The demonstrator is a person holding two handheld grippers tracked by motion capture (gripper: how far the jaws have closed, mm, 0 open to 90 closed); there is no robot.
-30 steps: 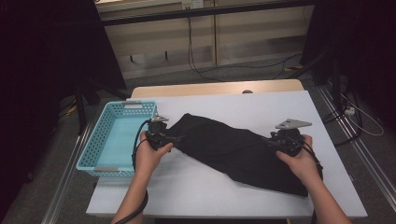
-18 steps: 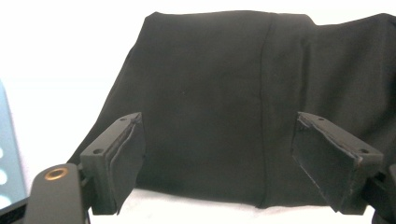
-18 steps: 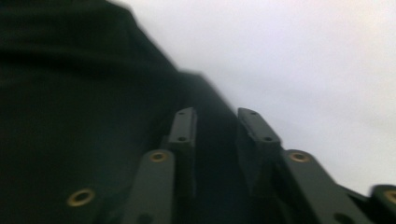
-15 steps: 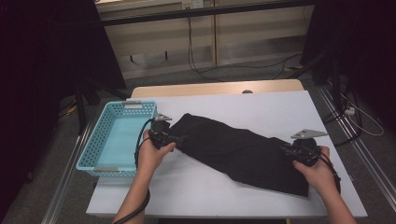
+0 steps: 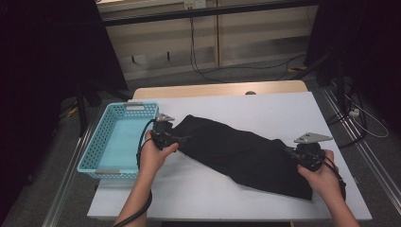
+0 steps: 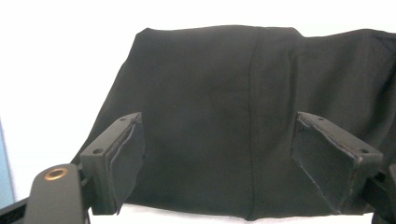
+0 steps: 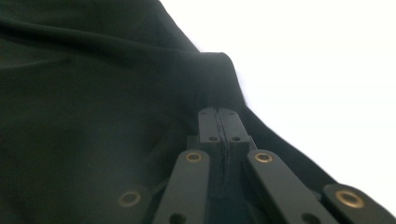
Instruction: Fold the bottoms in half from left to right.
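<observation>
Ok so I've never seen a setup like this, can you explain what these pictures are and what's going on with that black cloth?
A person stands at a white table holding a hand-operated clamp tool in each hand. One picture looks down from above; the other two come from cameras riding on the tools. A black garment lies spread on the table beside a light blue basket. The left gripper has its jaws wide apart over one end of the garment, not pinching it. The right gripper has just been closing, and its jaws now pinch a fold at the other end.
</observation>
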